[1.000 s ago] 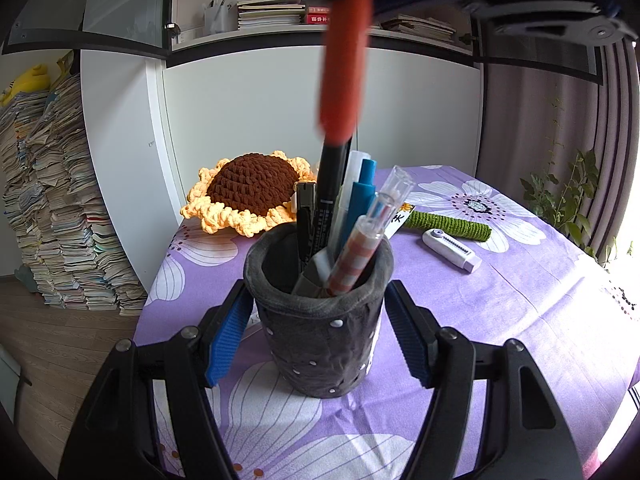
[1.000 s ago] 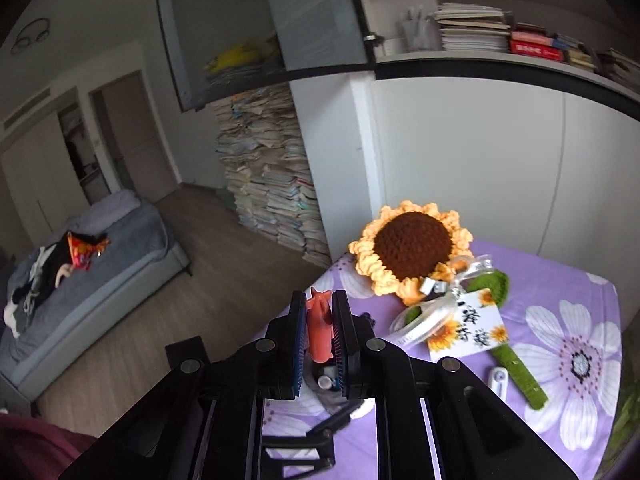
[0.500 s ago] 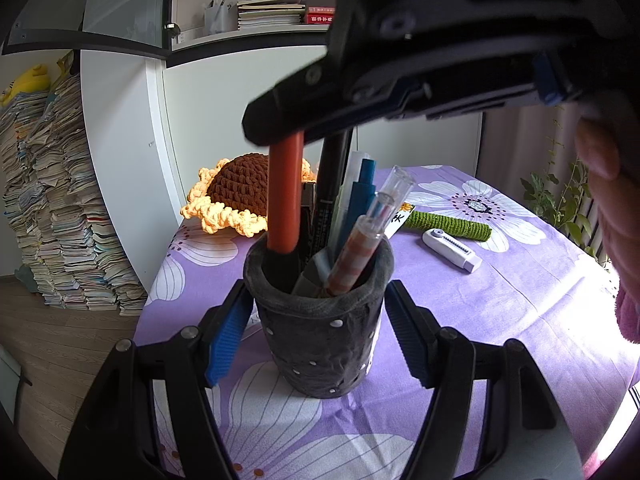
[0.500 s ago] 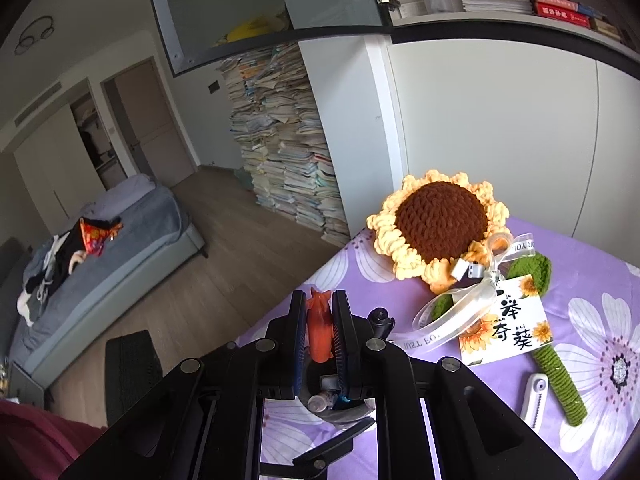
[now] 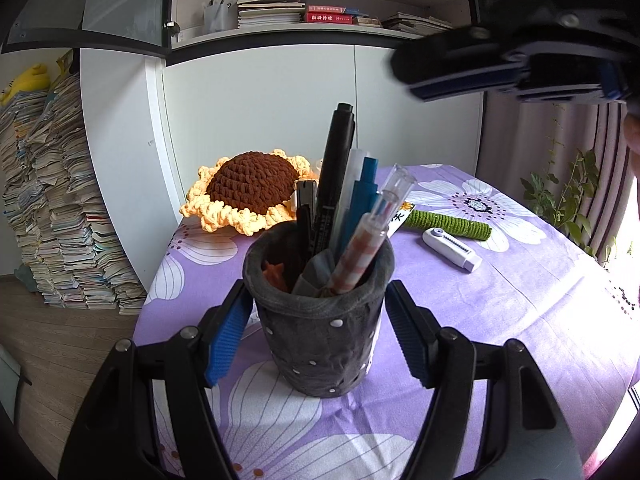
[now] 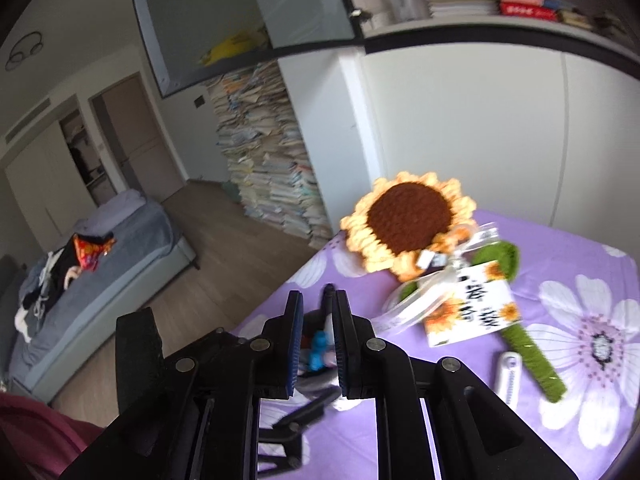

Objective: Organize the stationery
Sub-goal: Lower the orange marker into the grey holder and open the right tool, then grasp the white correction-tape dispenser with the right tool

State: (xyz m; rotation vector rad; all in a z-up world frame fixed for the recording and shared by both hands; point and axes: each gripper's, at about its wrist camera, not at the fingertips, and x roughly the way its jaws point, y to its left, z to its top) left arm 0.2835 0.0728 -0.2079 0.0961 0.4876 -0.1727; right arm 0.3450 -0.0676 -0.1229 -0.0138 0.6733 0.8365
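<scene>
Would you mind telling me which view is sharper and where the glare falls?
Left wrist view: pen holder crisp, window glare at the right edge, right claw blurred. Right wrist view: motion blur throughout, the crochet sunflower soft.

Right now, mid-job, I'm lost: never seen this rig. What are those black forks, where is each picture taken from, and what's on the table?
No robot: a person holds a two-finger gripper in each hand, and a fisheye camera on each looks along its fingers, so the black forks are the grippers. The left wrist view shows the left gripper with its blue pads against the dark grey felt pen holder, which stands on the purple flowered tablecloth holding a tall black marker, other pens and a short orange pen sunk inside. The right wrist view looks down from above: the right gripper hangs over the holder, jaws slightly apart, empty. Behind lie a crocheted yellow-and-brown sunflower and a small white plastic case.
</scene>
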